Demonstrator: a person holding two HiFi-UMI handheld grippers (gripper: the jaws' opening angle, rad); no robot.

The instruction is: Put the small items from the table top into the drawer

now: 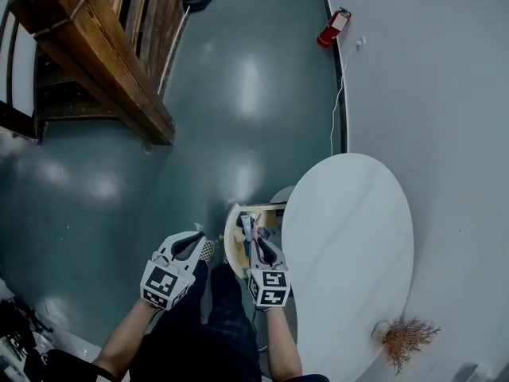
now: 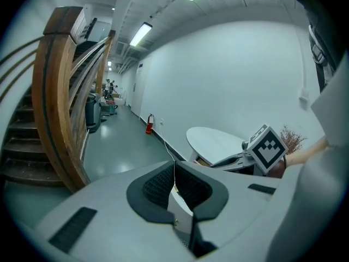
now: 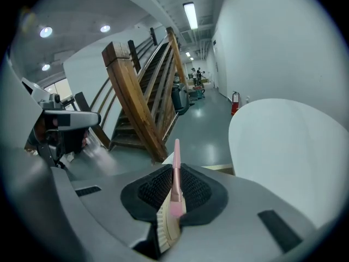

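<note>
My right gripper [image 1: 256, 239] is shut on a small brush [image 3: 175, 165] with a pink handle and cream bristles. The handle sticks out past the fingertips. In the head view this gripper hangs over the open wooden drawer [image 1: 231, 239] at the left edge of the white oval table [image 1: 350, 237]. Some small items [image 1: 246, 226] lie inside the drawer, partly hidden by the gripper. My left gripper [image 1: 196, 239] is shut with nothing between its pads [image 2: 163, 185]. It hovers left of the drawer, above the floor.
A dried plant sprig [image 1: 406, 339] lies at the table's near end. A wooden staircase [image 1: 103, 54] rises at the far left. A red fire extinguisher [image 1: 334, 26] and a white cable [image 1: 337, 106] sit by the wall. The person's legs are below the grippers.
</note>
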